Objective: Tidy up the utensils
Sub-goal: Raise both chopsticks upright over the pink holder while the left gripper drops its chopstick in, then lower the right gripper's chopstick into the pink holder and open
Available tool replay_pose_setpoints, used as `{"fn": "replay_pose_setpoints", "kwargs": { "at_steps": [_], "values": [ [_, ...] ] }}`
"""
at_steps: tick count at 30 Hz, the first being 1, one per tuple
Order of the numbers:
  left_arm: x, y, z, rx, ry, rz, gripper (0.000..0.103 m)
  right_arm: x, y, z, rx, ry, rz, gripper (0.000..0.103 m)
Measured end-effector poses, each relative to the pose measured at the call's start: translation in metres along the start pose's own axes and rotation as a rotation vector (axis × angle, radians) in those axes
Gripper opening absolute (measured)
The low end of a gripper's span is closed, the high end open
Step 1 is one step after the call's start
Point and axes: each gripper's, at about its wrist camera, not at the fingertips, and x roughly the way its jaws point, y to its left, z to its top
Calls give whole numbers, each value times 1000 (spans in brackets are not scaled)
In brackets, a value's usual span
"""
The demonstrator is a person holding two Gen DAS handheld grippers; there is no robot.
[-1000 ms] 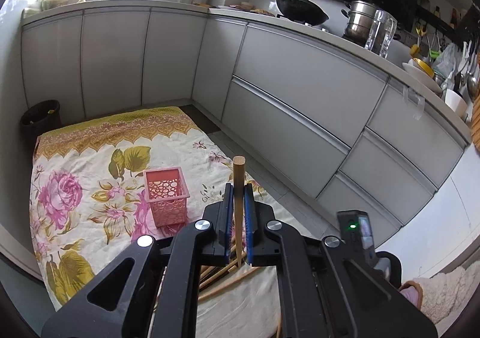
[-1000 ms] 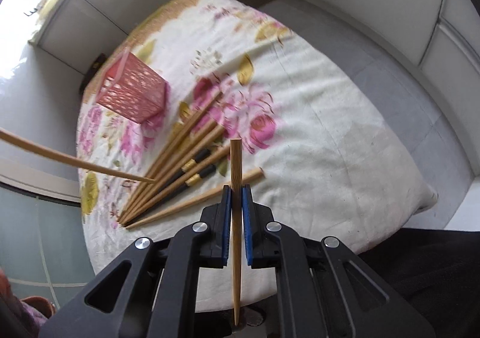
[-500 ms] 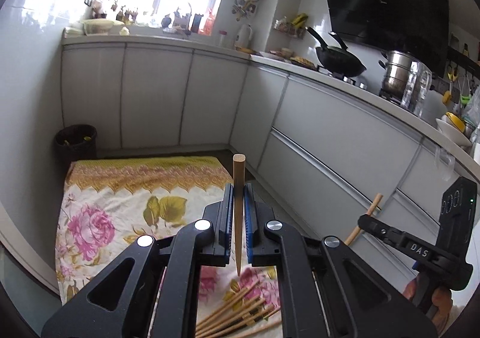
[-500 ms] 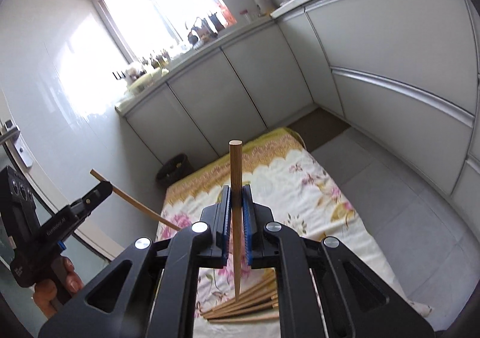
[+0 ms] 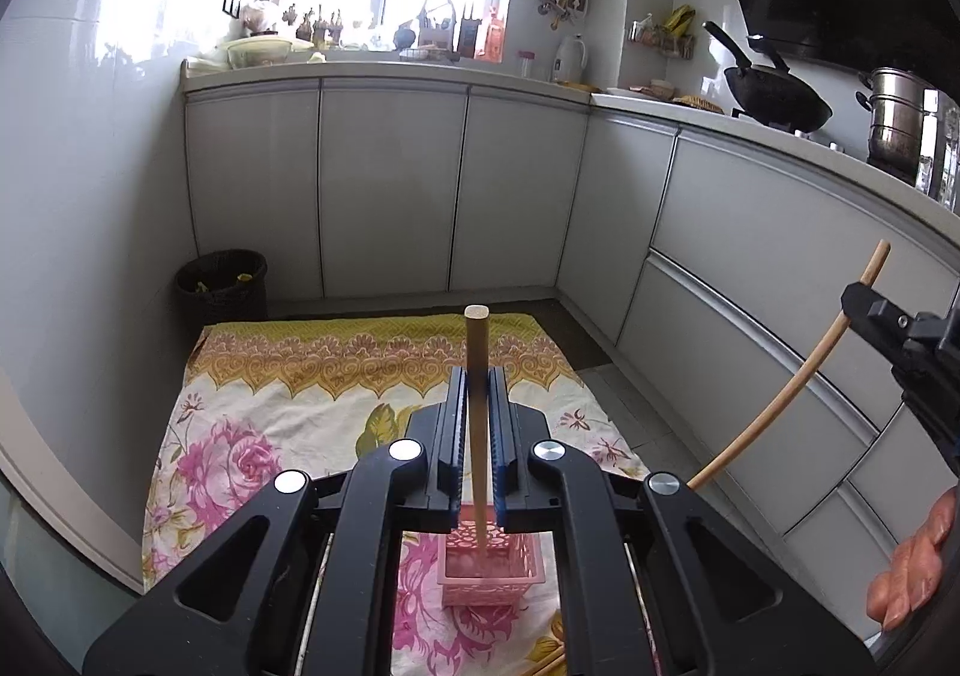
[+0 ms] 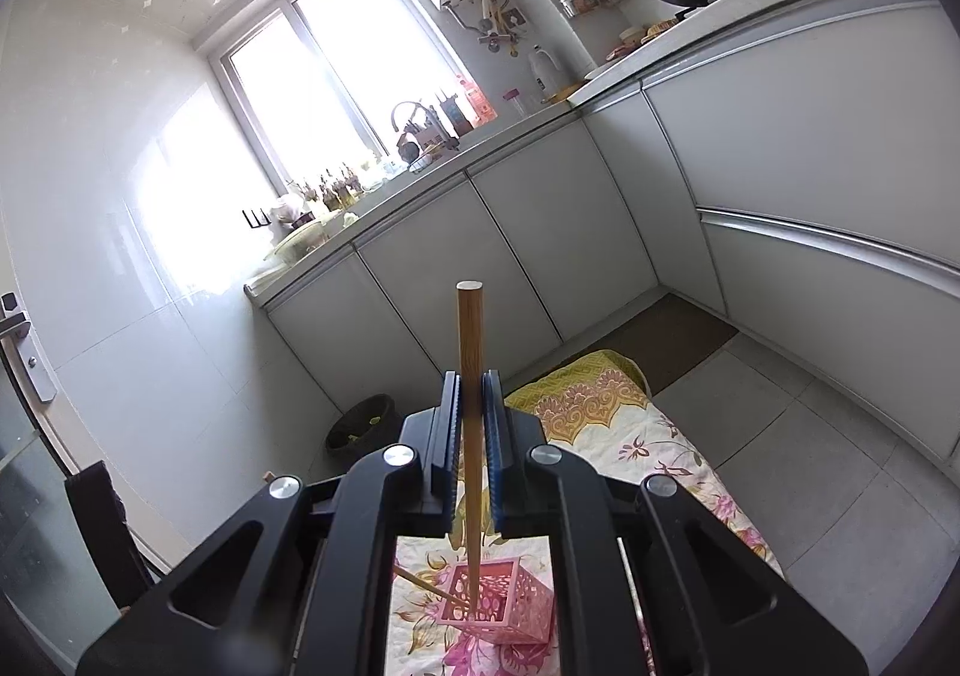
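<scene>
My left gripper (image 5: 478,382) is shut on a pale wooden chopstick (image 5: 477,352) held upright. Its lower tip points into the open top of the pink lattice basket (image 5: 489,562) on the floral cloth (image 5: 252,406). In the right wrist view my right gripper (image 6: 472,382) is shut on a darker chopstick (image 6: 470,328), its tip over the same basket (image 6: 510,601). The left chopstick's tip (image 6: 420,582) reaches the basket's rim from the left. The right gripper (image 5: 888,325) also shows at the left wrist view's right edge, with a hand (image 5: 912,574) below it.
White kitchen cabinets (image 5: 390,184) enclose the floor on two sides. A black waste bin (image 5: 222,283) stands in the corner beyond the cloth. More chopsticks (image 5: 543,664) lie on the cloth near the basket. Grey floor tiles (image 6: 798,454) lie right of the cloth.
Both grippers have tilted up from the cloth and kept their chopsticks. The right one rose from the pile. The basket now sits under both chopstick tips.
</scene>
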Motion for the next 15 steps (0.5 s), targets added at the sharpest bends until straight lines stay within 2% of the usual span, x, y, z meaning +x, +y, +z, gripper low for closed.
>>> {"fn": "replay_pose_setpoints", "kwargs": {
  "at_steps": [2,4,5,6,9,14,15],
  "values": [
    [10,5,-6,-3,30,2,8,5,2,-2,-12,2,3,8],
    [12,9,-9,-21,49,10,27,13,4,-5,-24,14,1,8],
    [10,12,-10,-38,40,10,45,16,4,-9,-31,19,1,8],
    [5,15,-10,-49,24,14,50,20,5,-11,-39,23,-2,8],
    [-10,19,-5,-73,-5,16,50,29,10,-18,-65,34,-6,8],
    [-45,41,3,-187,-95,40,51,44,20,-34,-125,42,-14,8],
    [-51,44,5,-200,-115,46,55,48,22,-38,-137,43,-17,8]
  ]
}}
